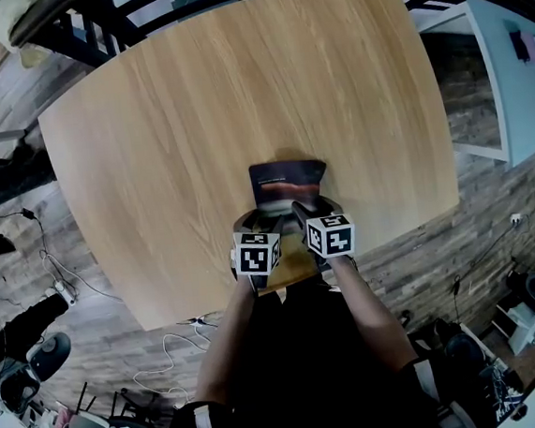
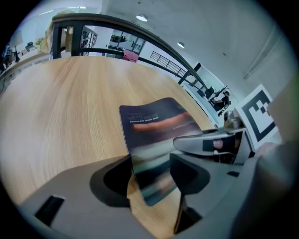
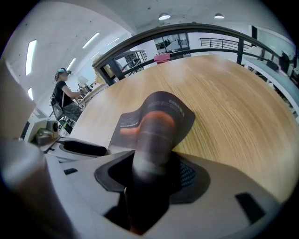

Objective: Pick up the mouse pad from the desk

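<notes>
A dark mouse pad (image 1: pixel 288 180) with an orange stripe lies near the front edge of the round wooden desk (image 1: pixel 173 114), its near end lifted. Both grippers sit side by side at that end. In the left gripper view the pad (image 2: pixel 154 121) runs down into my left gripper (image 2: pixel 150 173), filling the gap between the jaws, with its corner hanging over bare wood. In the right gripper view the pad (image 3: pixel 161 114) bulges up as a curved fold, and my right gripper (image 3: pixel 154 175) is shut on it. In the head view my left gripper (image 1: pixel 267 225) and right gripper (image 1: pixel 307 216) nearly touch.
Cables and gear (image 1: pixel 35 344) lie on the floor to the left of the desk. A pale bench (image 1: pixel 516 62) stands at the right. A black railing (image 3: pixel 187 32) runs behind the desk, and a seated person (image 3: pixel 63 93) is far off to the left.
</notes>
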Action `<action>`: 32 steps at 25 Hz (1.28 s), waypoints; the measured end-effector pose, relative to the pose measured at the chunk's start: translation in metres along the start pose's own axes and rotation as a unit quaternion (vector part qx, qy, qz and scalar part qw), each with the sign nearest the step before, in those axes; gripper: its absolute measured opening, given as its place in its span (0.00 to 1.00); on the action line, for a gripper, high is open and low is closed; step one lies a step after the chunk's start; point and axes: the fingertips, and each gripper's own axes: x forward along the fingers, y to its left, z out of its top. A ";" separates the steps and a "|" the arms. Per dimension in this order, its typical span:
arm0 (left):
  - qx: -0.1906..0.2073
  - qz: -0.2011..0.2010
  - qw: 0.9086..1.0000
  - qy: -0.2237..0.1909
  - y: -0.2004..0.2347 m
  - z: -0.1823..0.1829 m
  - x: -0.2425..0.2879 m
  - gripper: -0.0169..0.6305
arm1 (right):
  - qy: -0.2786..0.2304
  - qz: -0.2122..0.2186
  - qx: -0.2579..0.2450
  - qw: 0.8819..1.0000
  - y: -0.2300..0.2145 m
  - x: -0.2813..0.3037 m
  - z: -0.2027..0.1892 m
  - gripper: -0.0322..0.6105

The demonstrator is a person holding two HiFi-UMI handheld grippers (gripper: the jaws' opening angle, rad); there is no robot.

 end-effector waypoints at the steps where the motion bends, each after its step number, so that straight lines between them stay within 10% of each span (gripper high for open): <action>1: 0.000 0.000 1.000 0.000 0.000 -0.001 0.000 0.44 | 0.002 0.002 -0.001 1.000 0.000 0.000 0.000 0.40; 32: -0.011 0.012 0.997 -0.080 0.012 0.017 -0.038 0.42 | -0.008 0.044 -0.040 0.998 0.021 -0.018 0.006 0.17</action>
